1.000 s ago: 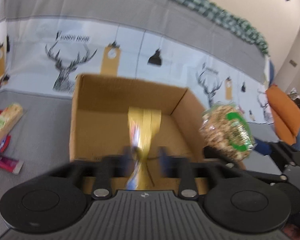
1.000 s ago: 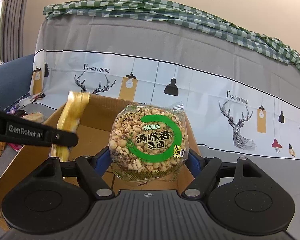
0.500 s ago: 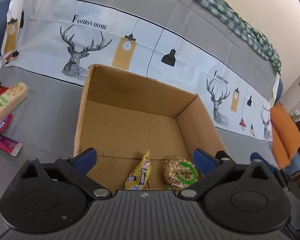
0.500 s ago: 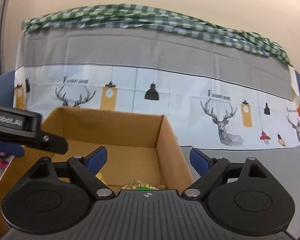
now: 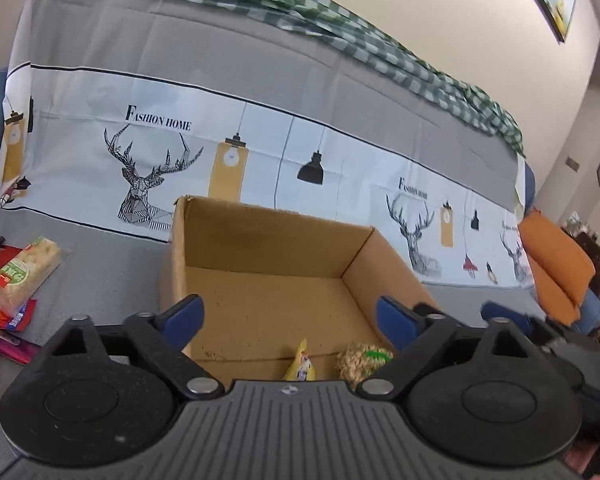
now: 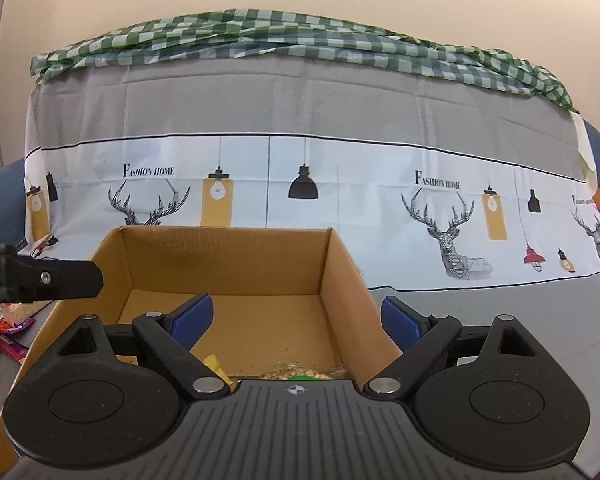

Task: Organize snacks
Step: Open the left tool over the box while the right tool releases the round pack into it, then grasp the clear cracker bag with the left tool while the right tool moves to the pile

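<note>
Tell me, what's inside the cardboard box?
Inside the cardboard box lie a yellow snack packet and a round puffed-grain pack. The gripper body hides the box's near edge.

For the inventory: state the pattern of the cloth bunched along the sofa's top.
Green-and-white check cloth; clearest in the right wrist view.

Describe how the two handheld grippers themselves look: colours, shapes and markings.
The left gripper and right gripper look alike: a ribbed dark grey plastic body with a small crosshair mark, two round black discs at the sides, black link arms with silver rivets, and blue finger pads. No cables, sleeves or hands show clearly.
</note>
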Available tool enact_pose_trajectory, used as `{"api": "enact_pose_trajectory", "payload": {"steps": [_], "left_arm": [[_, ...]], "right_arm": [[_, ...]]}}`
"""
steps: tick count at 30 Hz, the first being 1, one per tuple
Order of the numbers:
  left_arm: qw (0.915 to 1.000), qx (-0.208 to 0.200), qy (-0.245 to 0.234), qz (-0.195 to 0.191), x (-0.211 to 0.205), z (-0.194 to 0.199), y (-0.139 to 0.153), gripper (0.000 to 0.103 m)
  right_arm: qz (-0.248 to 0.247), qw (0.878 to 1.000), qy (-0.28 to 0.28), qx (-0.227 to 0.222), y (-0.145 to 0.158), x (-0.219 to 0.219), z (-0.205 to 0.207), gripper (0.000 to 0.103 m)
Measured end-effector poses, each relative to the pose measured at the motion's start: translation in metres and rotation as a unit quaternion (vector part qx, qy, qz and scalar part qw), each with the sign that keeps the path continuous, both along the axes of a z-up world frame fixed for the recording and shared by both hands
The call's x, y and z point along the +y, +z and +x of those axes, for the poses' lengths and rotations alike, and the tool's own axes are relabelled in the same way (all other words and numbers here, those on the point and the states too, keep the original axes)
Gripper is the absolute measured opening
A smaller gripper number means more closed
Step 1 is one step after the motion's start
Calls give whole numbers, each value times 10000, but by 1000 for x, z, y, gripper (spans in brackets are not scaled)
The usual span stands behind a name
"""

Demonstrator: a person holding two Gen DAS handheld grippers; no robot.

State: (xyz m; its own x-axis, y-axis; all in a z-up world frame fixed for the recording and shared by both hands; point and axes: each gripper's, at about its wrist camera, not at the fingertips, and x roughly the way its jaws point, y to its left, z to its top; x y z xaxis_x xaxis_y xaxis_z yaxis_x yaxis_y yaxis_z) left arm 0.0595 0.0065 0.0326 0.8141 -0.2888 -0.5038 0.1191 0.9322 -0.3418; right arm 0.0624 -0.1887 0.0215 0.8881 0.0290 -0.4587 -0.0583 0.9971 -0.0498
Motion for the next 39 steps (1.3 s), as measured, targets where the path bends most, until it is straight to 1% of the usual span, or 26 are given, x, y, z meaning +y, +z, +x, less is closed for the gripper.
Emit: {"api": "enact_pose_trajectory", "payload": {"steps": [1, 2, 3, 4, 5, 6, 7, 8, 9, 10, 12, 14, 17, 18, 19, 20, 21, 22, 24, 25, 27, 29, 33, 34, 39], "left_arm": [[10000, 49, -44, -43, 3, -1, 0, 85], [9997, 161, -131, -109, 7, -2, 0, 79], [9992, 284, -228, -163, 12, -2, 0, 68], [9985, 389, -325, -200, 16, -3, 1, 63], [9979, 466, -418, -193, 20, -4, 3, 54], [9974, 533, -457, -160, 24, -6, 5, 46], [9966, 642, -478, -170, 30, -7, 7, 40], [9955, 759, -524, -234, 36, -9, 9, 31], [9940, 865, -594, -295, 44, -10, 11, 29], [9938, 889, -619, -263, 50, -13, 13, 29], [9950, 841, -537, 34, 65, -19, 17, 26], [9960, 808, -354, 161, 87, -22, 16, 25], [9967, 795, 166, 42, 126, -30, -2, 25], [9942, 995, 412, -22, 140, -32, -14, 25], [9873, 1371, 767, -219, 157, -31, -23, 24], [9831, 1463, 991, -479, 173, -32, -26, 24], [9793, 1464, 1156, -783, 189, -35, -28, 24], [9752, 1482, 1303, -1005, 202, -37, -31, 25], [9660, 1685, 1590, -1145, 217, -39, -38, 31], [9618, 1803, 1696, -1168, 222, -38, -42, 34], [9550, 1956, 1862, -1229, 232, -38, -47, 48], [9489, 2066, 2032, -1254, 239, -39, -50, 55], [9380, 2277, 2219, -1378, 250, -41, -58, 60], [9363, 2312, 2241, -1405, 250, -42, -59, 60], [9296, 2486, 2329, -1408, 254, -40, -65, 67]], "right_arm": [[-22, 10000, 6, 8, 0, 3, 0, 90], [-30, 10000, 26, 23, 0, 6, 0, 89], [-23, 10000, 52, 39, 1, 8, -1, 85], [-7, 10000, 68, 65, 1, 11, -1, 80], [17, 9999, 75, 86, 1, 14, -2, 77], [49, 9999, 89, 106, 2, 17, -2, 72], [95, 9998, 111, 129, 2, 20, -3, 66], [144, 9997, 142, 152, 2, 23, -4, 63], [202, 9995, 195, 174, 3, 26, -5, 57], [261, 9991, 262, 187, 4, 30, -6, 51], [359, 9983, 409, 203, 6, 38, -9, 46], [458, 9972, 556, 211, 8, 45, -12, 43], [638, 9945, 809, 195, 11, 58, -18, 42], [656, 9937, 883, 192, 11, 64, -19, 42], [672, 9929, 967, 193, 12, 70, -21, 42], [683, 9920, 1046, 201, 12, 77, -22, 42], [673, 9911, 1127, 213, 12, 84, -23, 42], [643, 9903, 1209, 227, 11, 91, -25, 42], [575, 9883, 1390, 254, 9, 106, -25, 42], [542, 9872, 1477, 271, 9, 112, -26, 42], [524, 9846, 1636, 322, 7, 125, -26, 42], [546, 9825, 1742, 376, 4, 135, -25, 42], [558, 9778, 1952, 525, -2, 158, -25, 42], [542, 9766, 2008, 542, -4, 164, -26, 42], [445, 9704, 2288, 633, -10, 190, -28, 42]]}}
